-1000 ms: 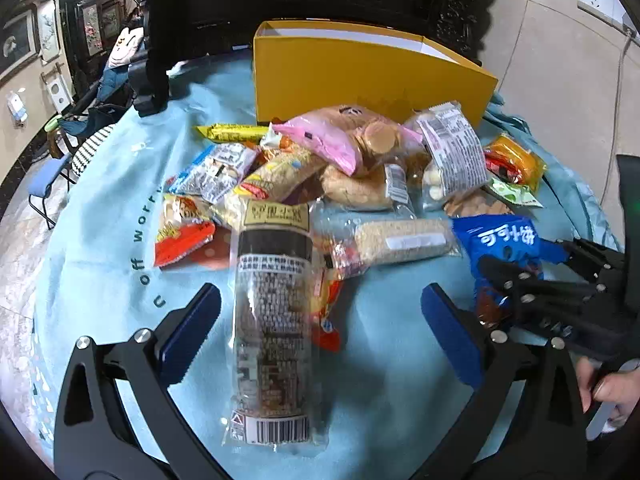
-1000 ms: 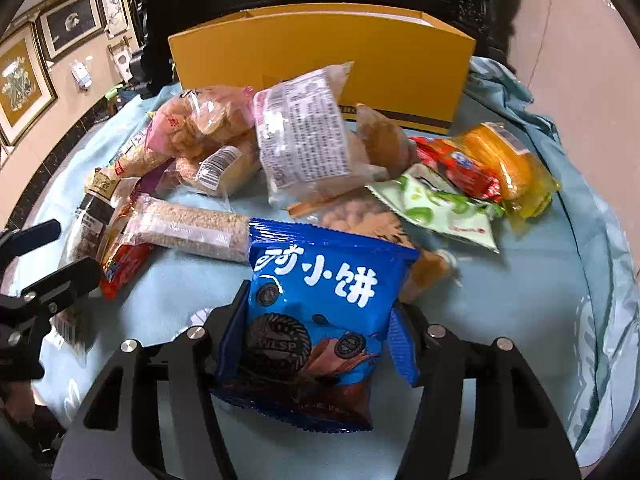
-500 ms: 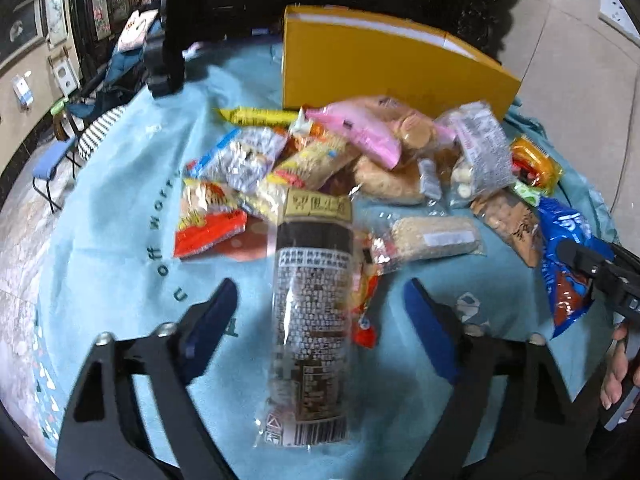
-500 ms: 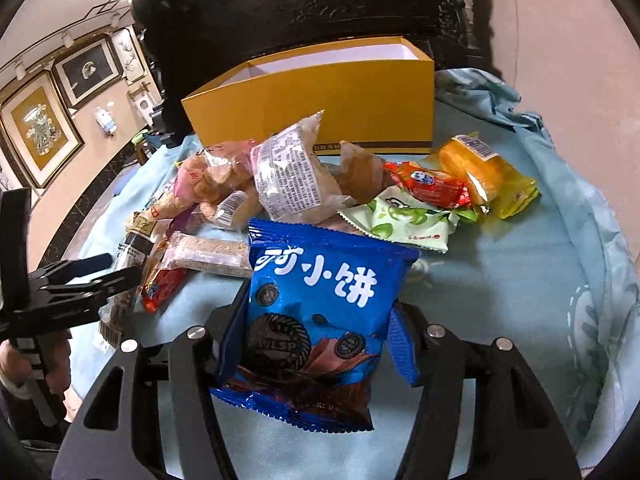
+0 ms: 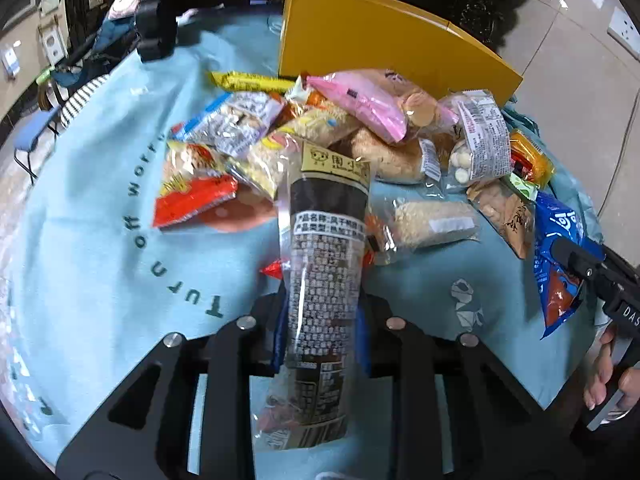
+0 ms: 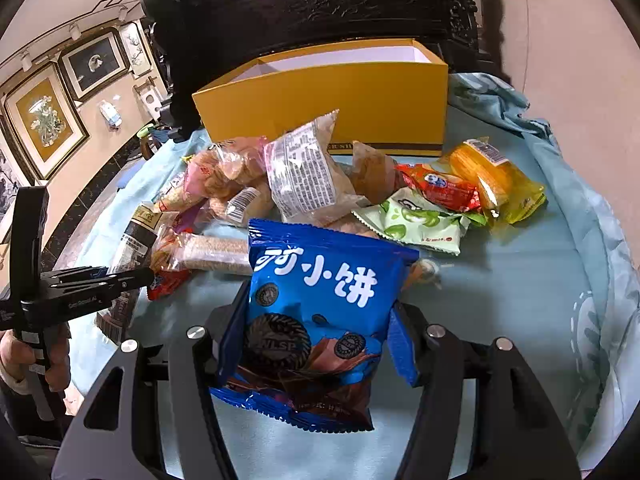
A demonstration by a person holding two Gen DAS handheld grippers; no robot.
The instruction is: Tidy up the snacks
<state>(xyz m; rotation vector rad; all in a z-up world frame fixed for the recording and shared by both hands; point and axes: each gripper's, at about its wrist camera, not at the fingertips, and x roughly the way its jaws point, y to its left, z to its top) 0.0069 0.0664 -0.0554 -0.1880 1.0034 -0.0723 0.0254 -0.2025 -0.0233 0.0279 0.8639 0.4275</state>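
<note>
A pale blue cloth point(image 5: 100, 216) covers the table, with framed pictures point(image 6: 44, 118) on the wall at 9 o'clock. Nearest, the left gripper point(image 5: 320, 328) is clenched on a long dark pack point(image 5: 326, 264), raised clear of the cloth at 6 o'clock, while the right gripper point(image 6: 316, 340) grasps a blue bag point(image 6: 320, 300) — also at 6 o'clock in its own view. Beyond lies the snack pile point(image 5: 360, 136) at centre, then the yellow box point(image 6: 332, 96) at 12 o'clock — open-topped, just behind the pile.
</note>
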